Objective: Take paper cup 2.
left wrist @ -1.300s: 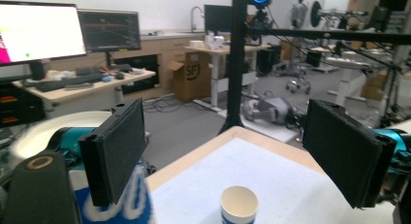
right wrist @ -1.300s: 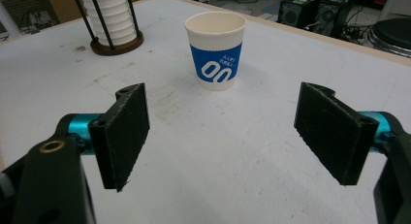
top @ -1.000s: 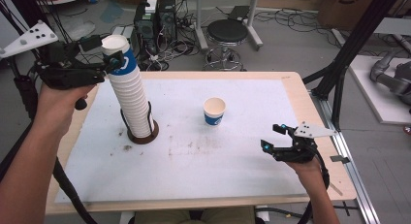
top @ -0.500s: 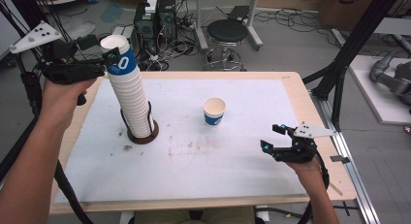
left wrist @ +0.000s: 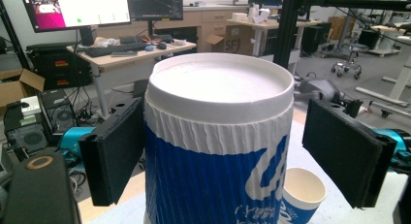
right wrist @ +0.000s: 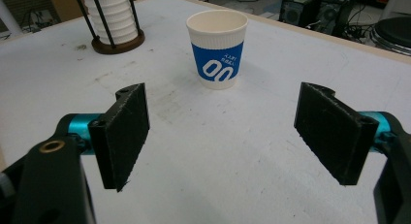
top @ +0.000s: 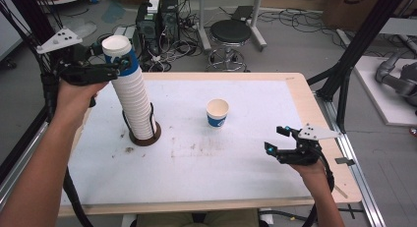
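A tall stack of white and blue paper cups (top: 135, 101) stands in a wire holder with a dark round base (top: 145, 139) at the table's left. My left gripper (top: 123, 65) is up at the stack's top. In the left gripper view, the left gripper (left wrist: 228, 151) has its black pads on either side of the top cup (left wrist: 218, 136); a gap shows at the right pad, so it is open. A single cup (top: 217, 112) stands upright mid-table. My right gripper (top: 276, 138) hovers open near the front right, with that single cup (right wrist: 218, 49) ahead of its jaws.
The white mat (top: 206, 163) covers a wooden table (top: 300, 89) and has dark smudges near the holder. Behind the table are a stool (top: 230, 33), computer cases (top: 157, 15) and cables. A black frame post (top: 354, 55) rises at the right.
My left hand has moved right and slightly down, bringing its gripper in around the stack's top cup. The right gripper and the single cup have stayed put.
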The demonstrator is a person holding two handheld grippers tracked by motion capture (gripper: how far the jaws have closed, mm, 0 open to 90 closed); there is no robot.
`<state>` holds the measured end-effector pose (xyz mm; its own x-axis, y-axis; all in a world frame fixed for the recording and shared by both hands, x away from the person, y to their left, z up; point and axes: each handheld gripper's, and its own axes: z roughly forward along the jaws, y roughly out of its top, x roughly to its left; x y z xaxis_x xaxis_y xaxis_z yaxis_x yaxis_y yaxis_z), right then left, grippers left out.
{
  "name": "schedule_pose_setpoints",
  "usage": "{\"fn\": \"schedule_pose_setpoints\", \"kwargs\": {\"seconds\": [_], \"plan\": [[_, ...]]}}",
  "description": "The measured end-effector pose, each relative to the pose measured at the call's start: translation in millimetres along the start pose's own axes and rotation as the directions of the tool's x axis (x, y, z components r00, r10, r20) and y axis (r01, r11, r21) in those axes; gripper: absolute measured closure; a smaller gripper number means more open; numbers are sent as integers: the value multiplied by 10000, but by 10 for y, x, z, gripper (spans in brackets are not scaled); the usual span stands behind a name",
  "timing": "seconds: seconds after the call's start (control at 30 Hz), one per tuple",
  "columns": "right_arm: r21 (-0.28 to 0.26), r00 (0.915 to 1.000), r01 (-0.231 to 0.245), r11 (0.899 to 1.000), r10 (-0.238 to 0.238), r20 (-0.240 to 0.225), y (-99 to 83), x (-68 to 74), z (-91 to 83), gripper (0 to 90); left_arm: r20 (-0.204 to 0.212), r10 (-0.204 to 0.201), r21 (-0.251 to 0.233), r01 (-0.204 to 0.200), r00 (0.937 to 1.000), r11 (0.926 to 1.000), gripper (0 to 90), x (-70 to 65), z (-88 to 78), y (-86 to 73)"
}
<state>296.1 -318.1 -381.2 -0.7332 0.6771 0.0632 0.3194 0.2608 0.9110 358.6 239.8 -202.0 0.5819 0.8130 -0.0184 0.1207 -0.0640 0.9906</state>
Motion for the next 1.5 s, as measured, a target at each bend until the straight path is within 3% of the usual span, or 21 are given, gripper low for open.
{"fn": "schedule_pose_setpoints", "kwargs": {"seconds": [0.23, 0.87, 1.5], "plan": [[-3, 10000, -10, 10000, 10, 10, -3, -4, -9, 208, -53, 3, 4, -3, 10000, 10000, 246, 32, 10, -23], [43, 10000, -25, 10000, 25, -6, -5, -6, -2, 208, 15, -35, -71, 35, 10000, 10000, 259, 38, 1, 11], [83, 10000, -54, 10000, 54, -29, -7, -4, 4, 208, 90, -96, -1022, 105, 9999, 9947, 271, 30, -172, 344]]}}
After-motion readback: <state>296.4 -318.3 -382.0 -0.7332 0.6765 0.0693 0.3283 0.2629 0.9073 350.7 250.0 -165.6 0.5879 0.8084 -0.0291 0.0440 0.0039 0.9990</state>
